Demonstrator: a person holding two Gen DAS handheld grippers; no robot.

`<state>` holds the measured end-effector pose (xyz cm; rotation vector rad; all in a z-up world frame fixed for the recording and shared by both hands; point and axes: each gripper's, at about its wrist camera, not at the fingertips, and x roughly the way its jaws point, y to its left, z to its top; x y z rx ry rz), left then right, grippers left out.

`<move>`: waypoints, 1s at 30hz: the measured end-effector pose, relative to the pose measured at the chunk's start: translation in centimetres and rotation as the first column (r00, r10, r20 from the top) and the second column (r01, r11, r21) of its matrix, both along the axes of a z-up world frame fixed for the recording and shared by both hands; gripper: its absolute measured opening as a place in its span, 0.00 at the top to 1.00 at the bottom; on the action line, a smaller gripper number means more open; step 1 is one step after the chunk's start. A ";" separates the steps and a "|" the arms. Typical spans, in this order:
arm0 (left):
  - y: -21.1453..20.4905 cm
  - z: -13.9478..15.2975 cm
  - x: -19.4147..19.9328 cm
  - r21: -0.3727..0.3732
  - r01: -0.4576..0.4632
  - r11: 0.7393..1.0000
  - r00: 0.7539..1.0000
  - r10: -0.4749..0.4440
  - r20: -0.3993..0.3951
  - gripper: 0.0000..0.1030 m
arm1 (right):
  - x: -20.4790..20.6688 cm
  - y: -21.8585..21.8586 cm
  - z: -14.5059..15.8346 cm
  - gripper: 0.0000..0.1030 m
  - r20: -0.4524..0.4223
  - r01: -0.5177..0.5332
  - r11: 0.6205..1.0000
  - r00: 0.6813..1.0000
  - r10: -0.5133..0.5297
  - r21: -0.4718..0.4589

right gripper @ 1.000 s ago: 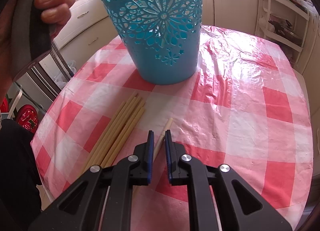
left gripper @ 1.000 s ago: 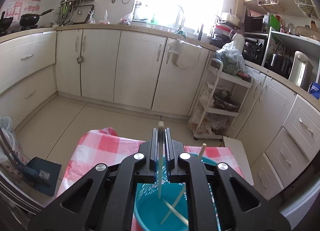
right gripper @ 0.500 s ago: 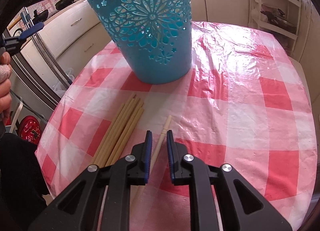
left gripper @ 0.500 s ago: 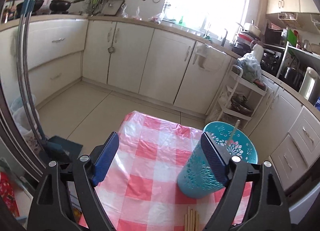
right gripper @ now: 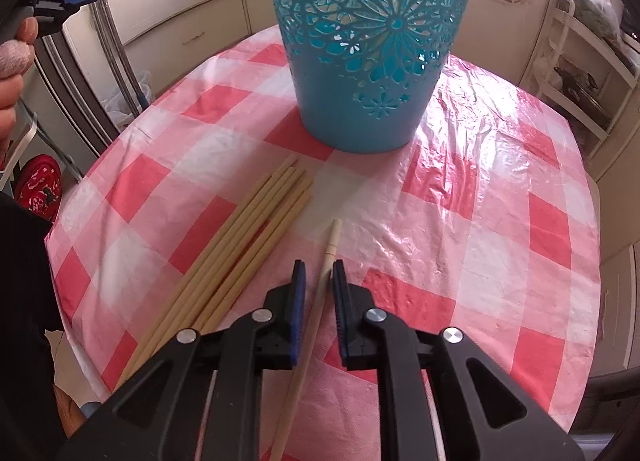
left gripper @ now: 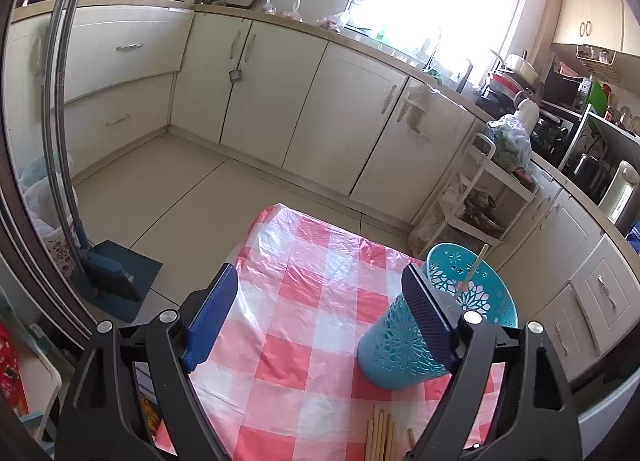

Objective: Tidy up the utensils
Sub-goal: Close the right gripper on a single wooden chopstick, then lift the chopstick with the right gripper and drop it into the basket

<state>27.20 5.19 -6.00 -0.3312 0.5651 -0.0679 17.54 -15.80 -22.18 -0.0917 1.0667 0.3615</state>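
Observation:
A teal cut-out utensil holder (left gripper: 396, 349) (right gripper: 360, 61) stands on the pink checked tablecloth (right gripper: 480, 221), with one chopstick (left gripper: 474, 269) leaning inside it. My left gripper (left gripper: 320, 277) hangs wide open and empty above the table, left of the holder. A bundle of several pale chopsticks (right gripper: 248, 253) (left gripper: 380, 437) lies in front of the holder. Right of the bundle lies a single chopstick (right gripper: 330, 241). My right gripper (right gripper: 319, 267) straddles it, jaws narrowly apart and the pads not pressing on it.
The table is small, with its edges near on every side. A person's hand (right gripper: 12, 53) holds the left gripper at the upper left of the right wrist view. A broom and dustpan (left gripper: 108, 269) stand on the floor at left, a white shelf cart (left gripper: 480, 197) beyond the table.
My left gripper let go of a chopstick into the holder, opened wide and drew back to the left. My right gripper shifted slightly over the single chopstick.

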 end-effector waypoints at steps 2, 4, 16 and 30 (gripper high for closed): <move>-0.1 -0.3 0.2 0.000 0.001 1.000 1.000 -0.001 -0.013 0.22 | -0.1 0.2 -0.1 0.86 0.005 0.010 1.000 1.000 -0.010 -0.016; -0.4 -0.5 0.3 0.005 0.001 1.000 1.000 -0.001 -0.020 0.22 | -0.4 0.0 -0.1 0.86 0.011 0.016 1.000 1.000 -0.016 -0.024; -1.3 -1.6 1.1 0.036 0.008 0.999 0.998 -0.006 -0.062 0.21 | -1.3 -2.0 0.0 0.94 -0.012 0.082 0.991 0.997 -0.081 0.108; -1.5 -2.0 1.3 0.046 0.011 0.999 0.997 -0.007 -0.075 0.21 | -3.0 -7.2 8.7 0.94 0.076 0.111 0.868 0.983 -0.168 0.484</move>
